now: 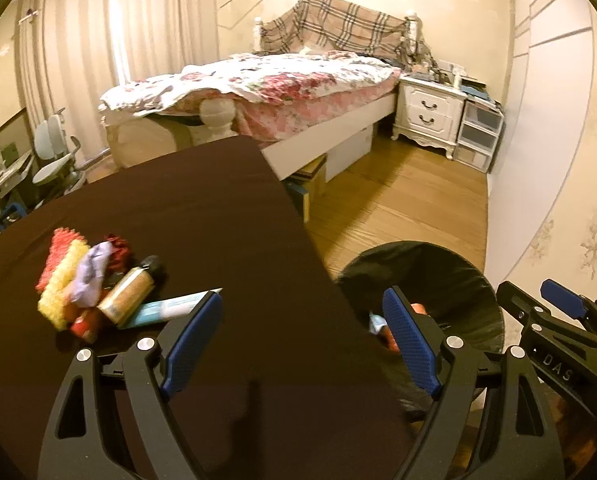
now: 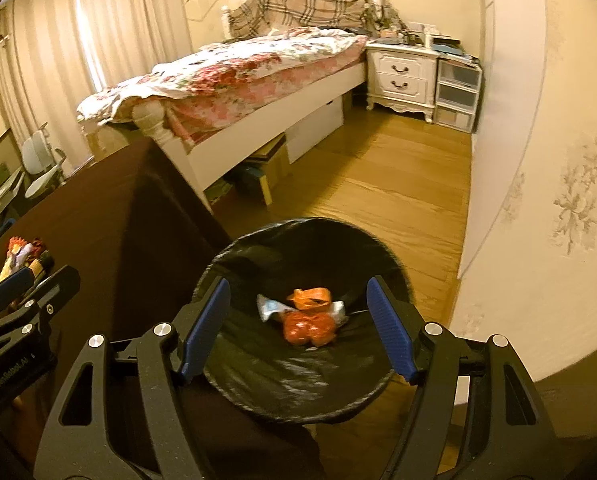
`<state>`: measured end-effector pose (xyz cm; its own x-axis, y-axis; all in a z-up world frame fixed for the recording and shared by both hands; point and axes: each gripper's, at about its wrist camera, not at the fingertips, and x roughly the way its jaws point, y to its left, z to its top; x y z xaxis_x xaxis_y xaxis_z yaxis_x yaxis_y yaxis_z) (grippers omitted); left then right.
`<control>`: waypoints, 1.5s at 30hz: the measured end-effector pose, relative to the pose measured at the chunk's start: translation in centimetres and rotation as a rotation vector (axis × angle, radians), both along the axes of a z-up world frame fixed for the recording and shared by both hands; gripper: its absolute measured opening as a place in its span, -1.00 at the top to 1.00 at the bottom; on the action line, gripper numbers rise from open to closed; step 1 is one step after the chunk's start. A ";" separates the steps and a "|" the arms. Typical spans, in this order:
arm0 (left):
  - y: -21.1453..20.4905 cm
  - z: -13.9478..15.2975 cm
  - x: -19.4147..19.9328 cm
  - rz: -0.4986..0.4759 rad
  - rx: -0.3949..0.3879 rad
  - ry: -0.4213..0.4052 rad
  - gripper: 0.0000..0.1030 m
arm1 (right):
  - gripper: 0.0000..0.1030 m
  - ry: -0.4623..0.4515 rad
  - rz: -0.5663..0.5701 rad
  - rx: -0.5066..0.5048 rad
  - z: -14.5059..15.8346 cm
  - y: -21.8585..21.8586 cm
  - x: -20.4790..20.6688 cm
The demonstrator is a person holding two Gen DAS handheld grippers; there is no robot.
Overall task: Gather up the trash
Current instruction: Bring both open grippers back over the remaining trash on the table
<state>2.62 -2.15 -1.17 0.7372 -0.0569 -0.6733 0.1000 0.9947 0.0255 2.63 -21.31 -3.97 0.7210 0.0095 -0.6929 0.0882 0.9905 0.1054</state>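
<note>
**Bin Has Some Trash; The Pile Still Waits**

Bedroom with a wood floor [image 2: 398, 184] and a flowery bed [image 1: 258, 80] at the back; up close, a dark brown surface [image 1: 218, 220] fills the left side, and a bin with a black bag [image 2: 266, 372] stands on the floor right beside its edge.

Inside the bin lie an orange bag [image 2: 310, 320] and a white wrapper [image 2: 268, 306]; that trash is in already. More trash sits in a pile [image 1: 94, 284] on the surface, at about nine o'clock in the left wrist view: a yellow and pink bumpy thing [image 1: 64, 272], a brown can [image 1: 128, 296], a long white and blue tube [image 1: 178, 306] and a purple scrap [image 1: 90, 272].

The right gripper [image 2: 298, 332] hangs over the bin mouth; its jaws are spread apart with nothing between them. The left gripper [image 1: 302, 344] hangs over the edge of the surface; its jaws are wide apart and empty too.

What could go wrong, I think: the pile is all squashed together, so a grab for one thing may knock the can, and it could roll off the surface; the tube is flat and thin, so the jaws may slip over it; the bin is light and close, so a bump could tip it; the two grippers are near each other, so they could knock together; a drop made too early would land on the floor.
</note>
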 end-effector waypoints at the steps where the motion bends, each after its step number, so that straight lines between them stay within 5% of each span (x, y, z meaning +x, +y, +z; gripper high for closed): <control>1: 0.7 0.1 -0.2 0.015 -0.001 -0.001 -0.59 | -0.35 0.000 0.012 0.000 0.1 0.5 0.0; 25: 18.5 0.0 -3.9 0.395 0.020 0.001 -0.59 | -0.35 0.003 0.367 0.000 1.8 16.5 1.2; 45: 22.7 -1.7 -4.8 0.479 -0.033 0.036 -0.59 | -0.34 0.051 0.456 -0.054 0.4 25.6 4.3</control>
